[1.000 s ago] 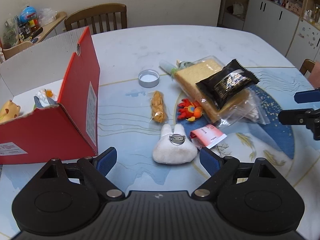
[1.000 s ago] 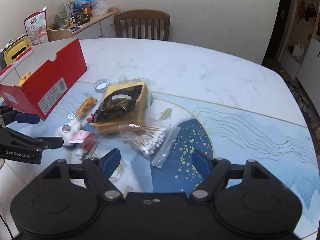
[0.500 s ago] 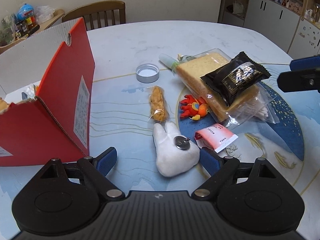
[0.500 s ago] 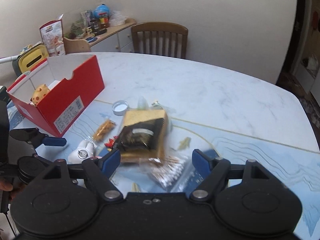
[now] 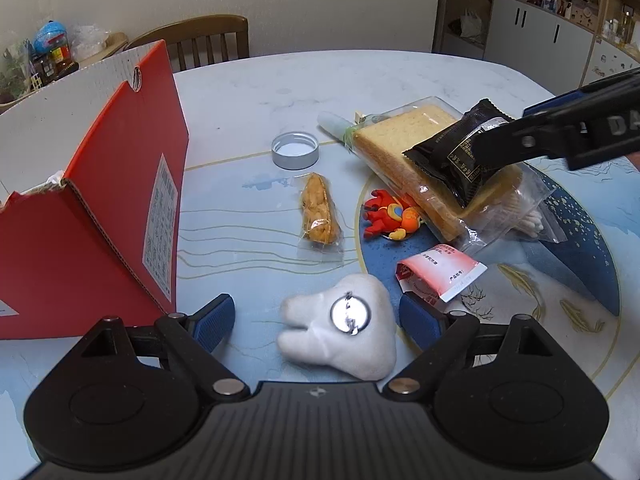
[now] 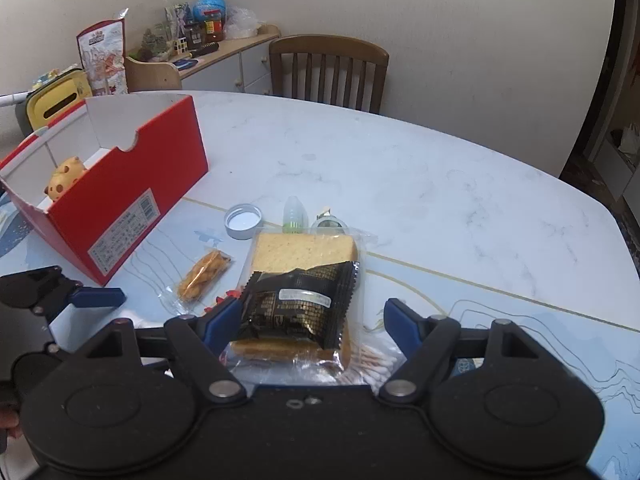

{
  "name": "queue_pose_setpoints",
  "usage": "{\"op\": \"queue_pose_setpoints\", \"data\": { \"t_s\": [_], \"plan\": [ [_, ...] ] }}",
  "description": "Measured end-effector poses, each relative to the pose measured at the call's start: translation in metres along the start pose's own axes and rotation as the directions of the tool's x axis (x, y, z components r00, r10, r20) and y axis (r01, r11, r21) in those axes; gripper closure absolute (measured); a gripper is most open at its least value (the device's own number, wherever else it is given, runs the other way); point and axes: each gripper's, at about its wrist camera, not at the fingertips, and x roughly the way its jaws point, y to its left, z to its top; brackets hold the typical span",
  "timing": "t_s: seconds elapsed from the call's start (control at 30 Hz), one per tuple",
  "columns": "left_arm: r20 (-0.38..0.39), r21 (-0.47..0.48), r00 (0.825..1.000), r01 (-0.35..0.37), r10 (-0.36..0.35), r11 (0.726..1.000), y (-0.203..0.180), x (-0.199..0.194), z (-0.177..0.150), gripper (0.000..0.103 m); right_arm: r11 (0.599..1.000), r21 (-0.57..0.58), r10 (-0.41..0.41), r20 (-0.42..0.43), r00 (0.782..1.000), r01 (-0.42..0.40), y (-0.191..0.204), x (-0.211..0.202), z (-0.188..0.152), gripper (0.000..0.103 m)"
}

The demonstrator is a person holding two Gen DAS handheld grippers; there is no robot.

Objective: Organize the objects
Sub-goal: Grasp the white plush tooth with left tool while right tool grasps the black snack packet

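1. Left gripper [image 5: 316,322] low over table [image 5: 360,80], jaws spread wide, nothing clamped – white plush [image 5: 340,336] sits between the pads, not pressed by either.
2. Plush lies on the table, round metal pin on its upward face.
3. Right gripper [image 6: 310,320] over the food pile, jaws released and straddling black packet [image 6: 296,308]; left pad just beside the packet's edge, right pad clear of it. No grip.
4. Black packet rests on bagged bread [image 6: 304,250], near end of the slice.
5. Bread sits partly on cotton swab bag [image 5: 520,216], which sticks out toward the blue patch of the table print.
6. Red toy [image 5: 390,214] just beside the bread's edge, on the table.
7. Pink sachet [image 5: 438,274] near the left gripper's right finger, apart from the plush.
8. Orange snack pack [image 5: 320,212] between red box [image 5: 100,208] and the toy, flat on the table.
9. Metal lid [image 5: 295,150] beyond the snack pack, open side up.
10. Green-white tube [image 6: 295,214] behind the bread, mostly hidden by it.
11. Red box open on the left side of the table – yellow figurine [image 6: 66,176] inside; other contents not readable.
12. Chair [image 6: 328,68] at the far table edge.
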Motion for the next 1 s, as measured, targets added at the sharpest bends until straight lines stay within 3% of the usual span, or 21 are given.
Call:
{"op": "queue_pose_setpoints", "data": {
  "t_s": [0.2, 0.43, 0.77, 0.83, 1.0],
  "plan": [
    [0.013, 0.007, 1.0, 0.008, -0.008, 1.0, -0.001, -0.004, -0.003, 0.025, 1.0, -0.013, -0.014, -0.005, 1.0, 0.014, 0.006, 0.009, 0.001, 0.027],
    [0.015, 0.0, 1.0, 0.005, -0.005, 1.0, -0.002, -0.007, -0.003, 0.048, 0.998, -0.043, -0.043, -0.001, 0.999, 0.043, 0.013, 0.013, -0.001, 0.03],
    [0.002, -0.009, 1.0, 0.03, -0.03, 0.999, 0.004, -0.009, -0.001, 0.051, 0.998, -0.042, -0.048, -0.001, 0.999, 0.047, 0.019, 0.01, -0.001, 0.052],
    [-0.001, -0.006, 1.0, 0.029, -0.029, 1.0, 0.005, -0.01, -0.001, 0.052, 0.998, -0.031, -0.048, -0.001, 0.999, 0.048, 0.019, 0.009, -0.001, 0.066],
    [-0.003, -0.016, 0.999, 0.038, -0.038, 0.999, 0.009, -0.014, -0.001, 0.053, 0.999, -0.008, -0.052, 0.014, 0.999, 0.052, 0.018, 0.003, -0.001, 0.071]
  ]
}}
